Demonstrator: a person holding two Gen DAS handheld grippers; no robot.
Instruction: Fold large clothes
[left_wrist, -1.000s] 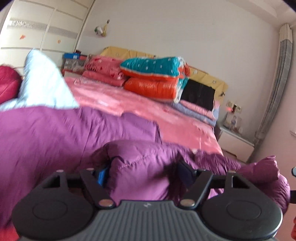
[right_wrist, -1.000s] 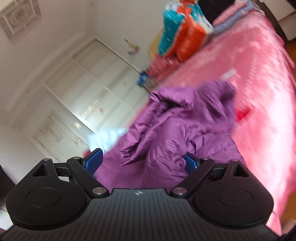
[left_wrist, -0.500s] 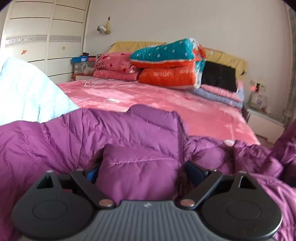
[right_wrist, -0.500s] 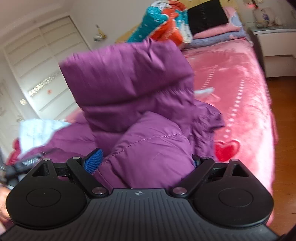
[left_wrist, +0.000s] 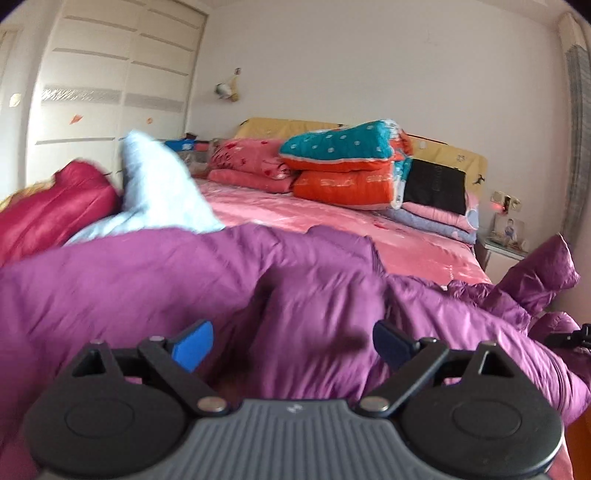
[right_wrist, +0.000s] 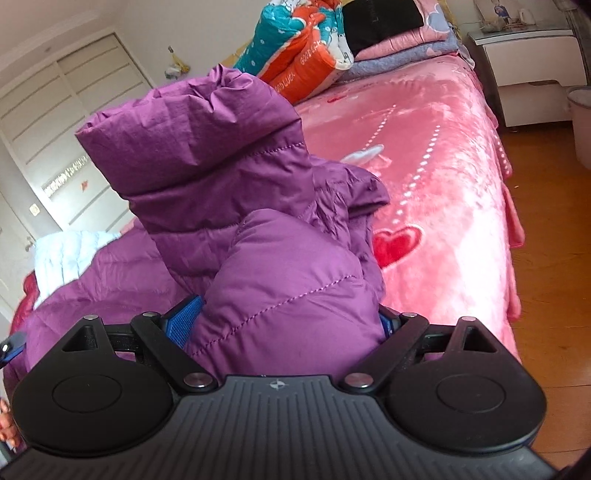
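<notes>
A large purple puffer jacket (left_wrist: 147, 288) lies spread over the near end of the pink bed (right_wrist: 436, 147). My left gripper (left_wrist: 291, 345) hovers low over it and its jaws are opening. Both blue pads (left_wrist: 194, 345) stand clear, with the fabric lying loose between and below them. My right gripper (right_wrist: 286, 323) is shut on a thick fold of the same purple jacket (right_wrist: 221, 166). The padding bulges out between the pads, and a sleeve stands up just beyond them.
A pale blue jacket (left_wrist: 159, 195) and a red one (left_wrist: 48, 210) lie to the left of the purple one. Folded quilts (left_wrist: 347, 170) are stacked at the headboard. A white nightstand (right_wrist: 528, 74) and wooden floor (right_wrist: 546, 258) lie right of the bed, a wardrobe (left_wrist: 92, 92) left.
The left jaws have spread off the purple fold they gripped, and that gripper has drawn back. The right gripper has swung round with its fold, and the sleeve now stands upright.
</notes>
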